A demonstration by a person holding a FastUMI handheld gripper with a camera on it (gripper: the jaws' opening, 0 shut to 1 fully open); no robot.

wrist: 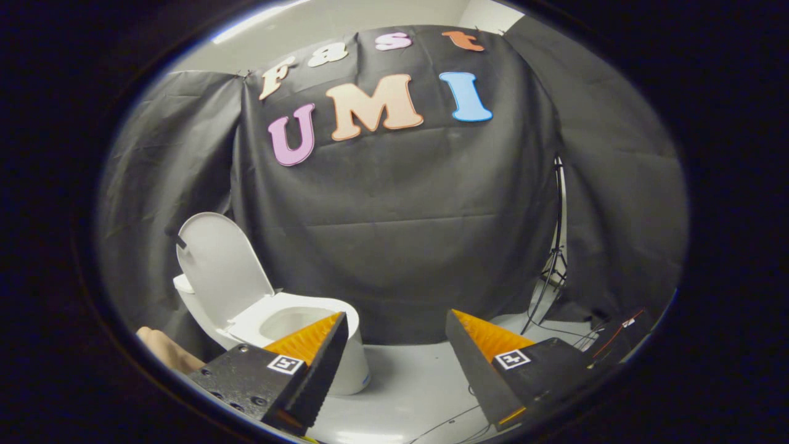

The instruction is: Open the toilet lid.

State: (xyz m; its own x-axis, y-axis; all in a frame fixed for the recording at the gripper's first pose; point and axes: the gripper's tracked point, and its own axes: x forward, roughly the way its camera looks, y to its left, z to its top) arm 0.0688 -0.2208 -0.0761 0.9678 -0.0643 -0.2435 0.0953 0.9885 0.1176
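A white toilet (351, 364) stands on the floor beyond my left finger. Its lid (223, 265) is raised upright and leans back against the tank, leaving the seat and bowl (296, 320) uncovered. My gripper (394, 324) hangs open some way back from the toilet, with a wide gap between the fingers and nothing held. The left finger (308, 364) overlaps the front of the bowl in the view; the right finger (487, 357) points at the bare floor beside it.
Black cloth walls close the booth behind the toilet. A light stand (555, 259) with thin legs stands to the right, and cables (573, 333) run across the pale floor (419, 382) there. A person's hand (166, 348) shows at the lower left beside the toilet.
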